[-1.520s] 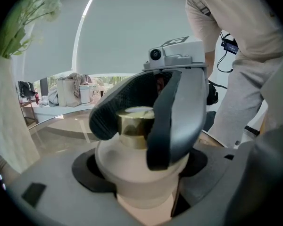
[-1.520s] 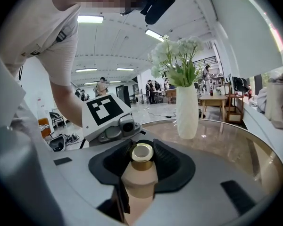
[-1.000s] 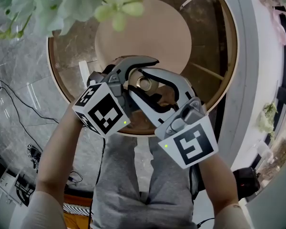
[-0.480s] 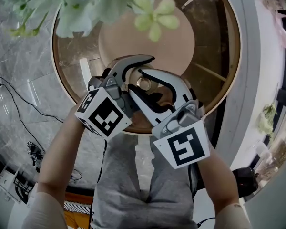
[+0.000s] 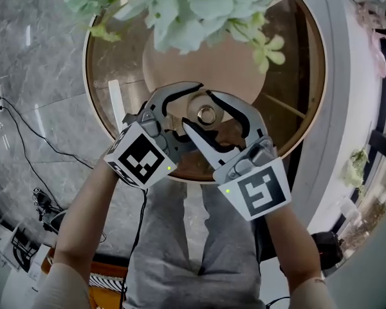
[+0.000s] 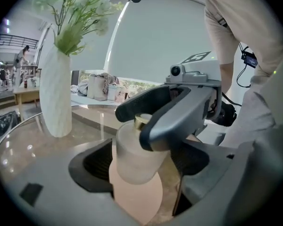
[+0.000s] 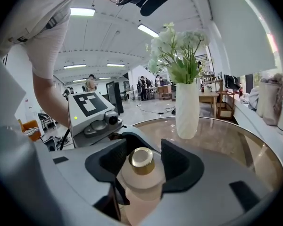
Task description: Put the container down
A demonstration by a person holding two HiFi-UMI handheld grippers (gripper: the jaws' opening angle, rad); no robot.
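Note:
The container (image 5: pixel 207 115) is a small frosted white bottle with a gold cap, and it appears to stand on a round peach mat (image 5: pixel 206 63). Both grippers reach in around it from the near side. My left gripper (image 5: pixel 188 108) is open, its dark pads (image 6: pixel 96 164) clear of the bottle (image 6: pixel 134 157) on both sides. My right gripper (image 5: pixel 199 112) crosses over the left one and its jaws are opening. The bottle (image 7: pixel 142 175) stands between its pads (image 7: pixel 179 166), which no longer squeeze it.
The mat lies on a round glass table with a wooden rim (image 5: pixel 90 102). A tall white vase (image 7: pixel 187 109) of pale green flowers (image 5: pixel 193 5) stands behind the bottle. Beyond the near rim are the person's torso and a marble floor with cables (image 5: pixel 26 147).
The right gripper's jaws have spread wider around the bottle. Both grippers and the bottle sit a little further right in the head view, and the flowers now cover more of the top.

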